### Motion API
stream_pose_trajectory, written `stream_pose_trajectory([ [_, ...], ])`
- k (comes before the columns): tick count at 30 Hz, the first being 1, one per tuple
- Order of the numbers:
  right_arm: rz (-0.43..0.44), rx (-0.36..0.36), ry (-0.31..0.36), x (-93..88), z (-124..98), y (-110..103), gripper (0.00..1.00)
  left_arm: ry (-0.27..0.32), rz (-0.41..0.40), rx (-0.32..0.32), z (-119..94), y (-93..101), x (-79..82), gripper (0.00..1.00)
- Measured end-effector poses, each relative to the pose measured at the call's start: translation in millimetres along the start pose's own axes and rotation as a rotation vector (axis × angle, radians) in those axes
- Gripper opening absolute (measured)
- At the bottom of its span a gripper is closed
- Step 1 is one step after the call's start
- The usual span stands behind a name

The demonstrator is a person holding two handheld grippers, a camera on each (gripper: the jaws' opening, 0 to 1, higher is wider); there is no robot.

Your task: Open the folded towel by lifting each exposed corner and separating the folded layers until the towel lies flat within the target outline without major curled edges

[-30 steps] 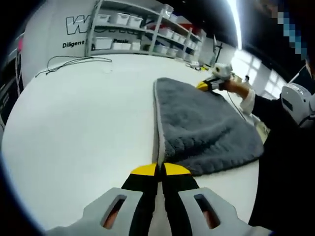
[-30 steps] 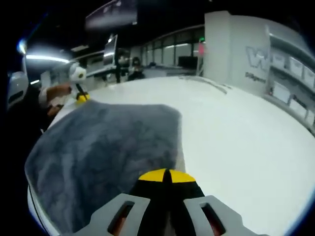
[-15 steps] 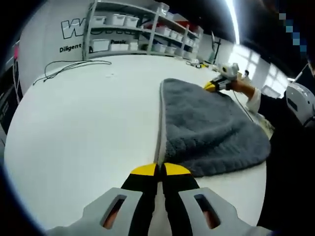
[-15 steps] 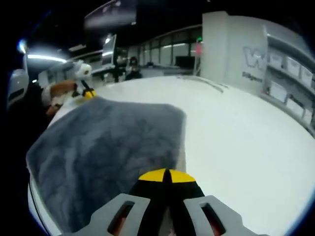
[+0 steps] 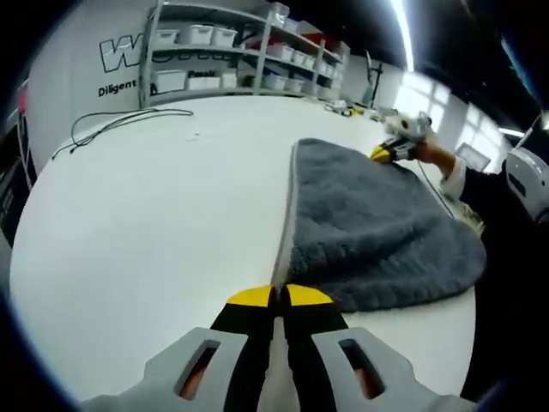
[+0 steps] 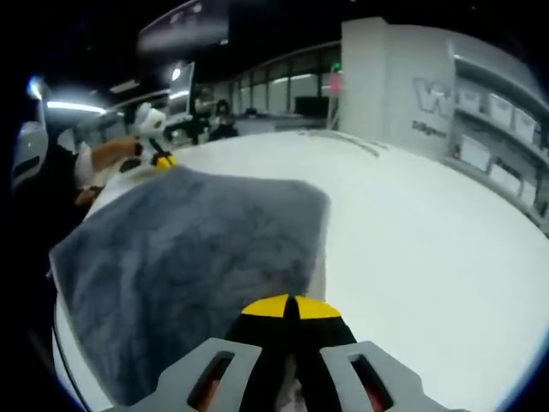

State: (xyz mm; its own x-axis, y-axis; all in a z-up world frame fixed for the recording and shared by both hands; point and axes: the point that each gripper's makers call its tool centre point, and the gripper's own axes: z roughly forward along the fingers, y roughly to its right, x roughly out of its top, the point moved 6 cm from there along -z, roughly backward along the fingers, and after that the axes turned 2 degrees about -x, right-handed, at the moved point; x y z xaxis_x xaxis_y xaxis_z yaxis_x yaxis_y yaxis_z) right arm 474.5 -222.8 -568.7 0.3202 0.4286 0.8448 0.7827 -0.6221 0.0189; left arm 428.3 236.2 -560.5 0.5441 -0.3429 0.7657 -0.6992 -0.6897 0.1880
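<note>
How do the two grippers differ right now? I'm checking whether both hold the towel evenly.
Judged from the left gripper view, the left gripper pinches the towel at its near corner, on the pale trimmed edge; the right gripper grips the far corner. The left gripper's corner lies low on the table; whether the right gripper's corner is raised, I cannot tell. Both have yellow-tipped jaws shut on the cloth; the right gripper view confirms this.
</note>
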Motion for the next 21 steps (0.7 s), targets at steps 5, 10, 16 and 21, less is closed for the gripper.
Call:
stream_pose_trajectory([
  [5, 0.005, -0.016, 0.002, -2.2, -3, -2, 0.00, -0.011, 0.015, -0.005, 6, -8.4, 7.5, 0.04],
  [10, 0.005, -0.026, -0.003, -3.6, -7, -3, 0.00, -0.021, 0.032, -0.009, 12, -15.4, 14.8, 0.04],
  [16, 0.002, -0.040, -0.010, -5.0, -10, -6, 0.00, -0.040, 0.057, -0.014, 19, -23.6, 23.8, 0.04],
  [21, 0.006, -0.051, -0.012, -7.2, -15, -8, 0.00, -0.050, 0.073, -0.016, 25, -30.4, 31.4, 0.04],
])
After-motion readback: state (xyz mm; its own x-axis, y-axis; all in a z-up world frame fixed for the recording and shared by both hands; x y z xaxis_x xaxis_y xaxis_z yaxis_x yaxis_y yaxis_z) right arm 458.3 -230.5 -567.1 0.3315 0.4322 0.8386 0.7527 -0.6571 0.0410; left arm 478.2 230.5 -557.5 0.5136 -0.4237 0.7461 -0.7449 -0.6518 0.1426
